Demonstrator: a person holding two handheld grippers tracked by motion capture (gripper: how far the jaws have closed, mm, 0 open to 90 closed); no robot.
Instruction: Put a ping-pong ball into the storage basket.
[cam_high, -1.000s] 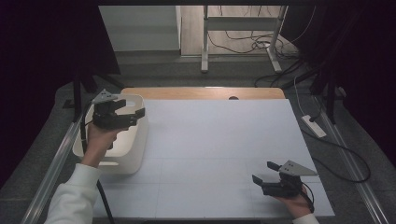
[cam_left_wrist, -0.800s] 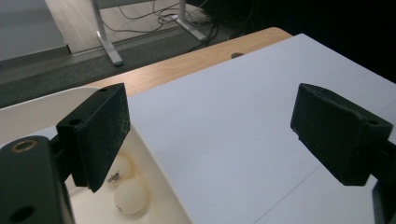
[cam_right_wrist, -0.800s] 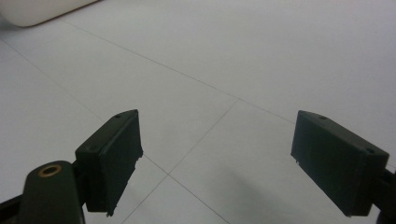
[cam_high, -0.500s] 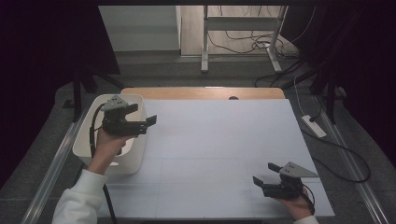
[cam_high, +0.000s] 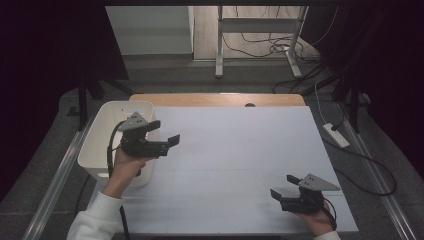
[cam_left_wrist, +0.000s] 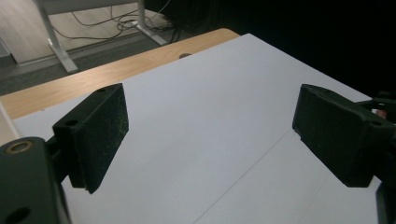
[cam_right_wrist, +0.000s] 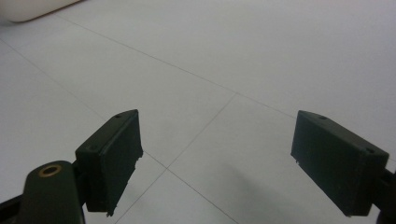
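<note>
The white bin (cam_high: 107, 145) sits at the desk's (cam_high: 235, 150) left edge; the left tool (cam_high: 167, 134) hangs just right of its rim, jaws wide and empty. The right tool (cam_high: 281, 191), also open and empty, rests far right of the bin. Probably best to carry the left tool level, clear of the bin's wall.

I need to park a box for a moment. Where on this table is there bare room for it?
The white sheet lies bare between the left hand-held gripper and the right hand-held gripper, and back to the wooden edge. It is crowded at the left edge, where the white bin sits.
</note>
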